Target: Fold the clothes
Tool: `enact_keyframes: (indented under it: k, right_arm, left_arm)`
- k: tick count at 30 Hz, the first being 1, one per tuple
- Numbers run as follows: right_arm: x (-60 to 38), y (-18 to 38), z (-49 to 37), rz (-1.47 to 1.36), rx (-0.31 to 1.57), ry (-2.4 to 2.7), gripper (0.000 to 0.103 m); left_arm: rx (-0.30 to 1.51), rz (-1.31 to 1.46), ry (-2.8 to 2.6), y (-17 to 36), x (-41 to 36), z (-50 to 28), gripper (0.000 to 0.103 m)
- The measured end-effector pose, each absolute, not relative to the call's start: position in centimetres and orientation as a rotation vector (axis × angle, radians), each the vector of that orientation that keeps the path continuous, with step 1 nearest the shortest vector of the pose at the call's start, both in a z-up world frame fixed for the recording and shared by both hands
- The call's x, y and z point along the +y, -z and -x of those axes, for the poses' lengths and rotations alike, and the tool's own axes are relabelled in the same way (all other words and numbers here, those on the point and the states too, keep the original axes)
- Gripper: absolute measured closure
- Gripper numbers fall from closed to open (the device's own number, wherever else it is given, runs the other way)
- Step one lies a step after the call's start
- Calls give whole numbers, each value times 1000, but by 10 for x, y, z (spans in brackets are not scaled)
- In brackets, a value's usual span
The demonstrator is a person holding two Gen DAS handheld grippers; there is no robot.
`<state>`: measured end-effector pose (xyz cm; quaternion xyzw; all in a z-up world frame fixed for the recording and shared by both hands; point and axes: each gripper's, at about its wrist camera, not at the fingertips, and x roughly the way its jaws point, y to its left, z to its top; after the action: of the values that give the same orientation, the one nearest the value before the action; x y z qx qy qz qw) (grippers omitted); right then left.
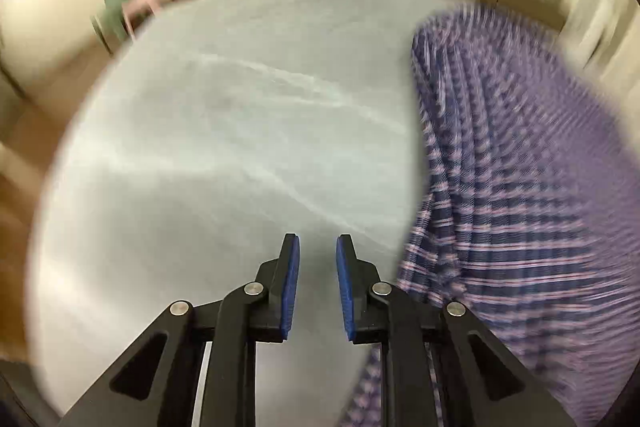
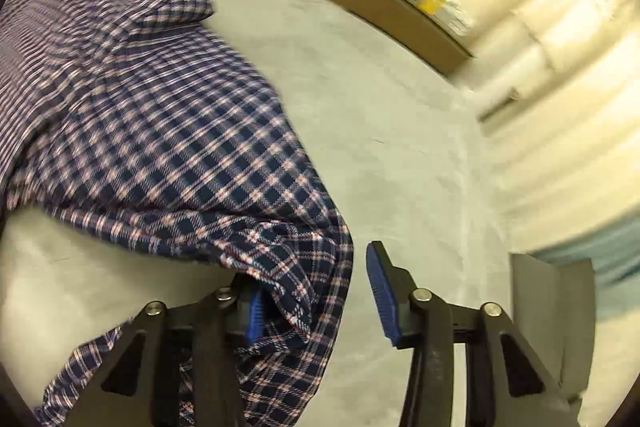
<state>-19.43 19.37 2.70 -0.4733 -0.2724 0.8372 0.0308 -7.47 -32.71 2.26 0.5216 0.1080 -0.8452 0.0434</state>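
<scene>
Checked navy, white and red cotton shirt (image 1: pixel 520 187) lies right of the left gripper (image 1: pixel 317 247), whose jaws stand narrow and empty over the grey felt tabletop (image 1: pixel 220 127). From the right wrist, the right gripper (image 2: pixel 316 287) gapes wide, shirt hem draped loosely over its left finger, probably just let go.

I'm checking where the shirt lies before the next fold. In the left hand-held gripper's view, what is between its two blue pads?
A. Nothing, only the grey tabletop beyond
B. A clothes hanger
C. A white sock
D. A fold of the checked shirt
A: the left hand-held gripper stands with a clear gap between its pads, showing only the grey tabletop, while the checked shirt lies off to its right.
</scene>
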Motion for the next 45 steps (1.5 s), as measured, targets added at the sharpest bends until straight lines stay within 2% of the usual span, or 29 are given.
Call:
enact_keyframes:
  k: [2, 4, 6, 9, 11, 12, 13, 15, 17, 21, 23, 24, 27, 30, 32, 34, 36, 40, 43, 45]
  right_arm:
    - [191, -49, 172, 1415, -775, -2668, 54]
    - [180, -76, 152, 1422, -605, -2812, 54]
    - [165, -99, 133, 1445, -414, -2956, 54]
    - [105, -111, 91, 1581, -281, -3187, 51]
    - [68, -101, 55, 1781, -270, -3260, 50]
    - [53, -89, 43, 1898, -304, -3254, 50]
    - [39, -76, 32, 2004, -363, -3232, 50]
    - [23, -58, 18, 2075, -551, -3161, 50]
    - [21, -58, 7, 1985, -721, -3137, 52]
    - [36, -68, 14, 1930, -736, -3080, 51]
    - [41, -70, 16, 1924, -726, -3070, 48]
    - [47, -70, 17, 1919, -722, -3069, 48]
    - [64, -67, 13, 1901, -729, -3073, 46]
    - [69, -66, 10, 1887, -746, -3075, 43]
    - [71, -66, 8, 1852, -778, -3071, 29]
    - [73, -68, 5, 1825, -799, -3067, 21]
    - [73, -68, 6, 1838, -784, -3065, 20]
    - [76, -73, 2, 1842, -736, -3051, 20]
    - [83, -83, 2, 1680, -806, -3001, 21]
    - [90, -93, -2, 1549, -872, -2961, 28]
  left_arm:
    - [512, -1629, 2704, -33, -316, 45, 71]
    - [633, -1669, 2799, -38, -299, 17, 56]
    - [655, -1694, 2835, -37, -279, 3, 50]
    - [534, -1719, 2809, -27, -246, -3, 45]
    - [364, -1732, 2751, -15, -228, -2, 49]
    - [315, -1736, 2717, -9, -227, -1, 78]
    - [313, -1730, 2699, -7, -230, 2, 91]
    - [331, -1687, 2691, -16, -243, 6, 96]
    - [332, -1600, 2702, -38, -265, 9, 97]
    - [380, -1355, 2643, -107, -347, 34, 95]
    - [228, -1180, 2479, -134, -391, 53, 86]
    - [171, -1136, 2370, -141, -414, 60, 69]
    - [193, -1214, 2244, -134, -453, 68, 68]
    - [99, -1243, 2337, -126, -416, 53, 70]
    - [60, -1327, 2516, -115, -364, 38, 70]
    - [-13, -1472, 2696, -99, -310, 15, 70]
    - [-135, -1614, 2797, -77, -262, 4, 70]
    - [-367, -1679, 2745, -42, -235, -10, 70]
    - [-291, -1651, 2702, -43, -250, -30, 70]
    - [-231, -1659, 2770, -51, -247, -46, 69]
